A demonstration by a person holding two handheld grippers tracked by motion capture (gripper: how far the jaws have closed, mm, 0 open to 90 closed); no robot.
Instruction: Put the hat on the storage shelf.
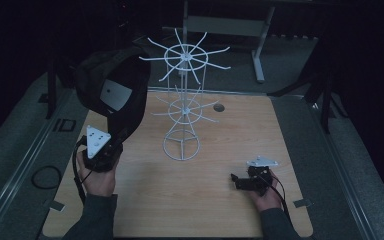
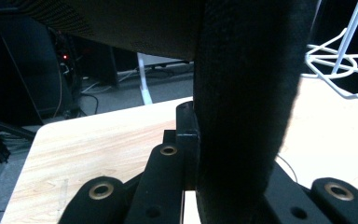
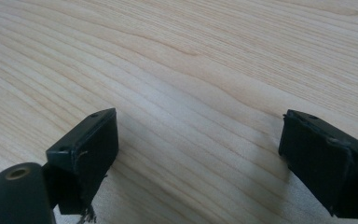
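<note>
A black cap [image 1: 112, 90] with a pale label inside hangs above the table's left side, its hollow facing me. My left gripper [image 1: 116, 139] is shut on its lower edge; in the left gripper view the cap's thick fabric band [image 2: 247, 93] stands pinched between the jaws of my left gripper [image 2: 214, 140]. A white wire rack [image 1: 182, 110] with two tiers of spokes stands at the table's middle, just right of the cap, and its spokes [image 2: 335, 60] show past the cap. My right gripper [image 1: 235, 181] lies low at the front right, open, with nothing but wood between its pads [image 3: 198, 140].
The light wooden table [image 1: 220, 140] has a small round cable hole [image 1: 219, 107] behind the rack. A grey desk frame [image 1: 225, 25] stands beyond the far edge. A cable loop [image 1: 46, 176] lies on the grey floor at the left.
</note>
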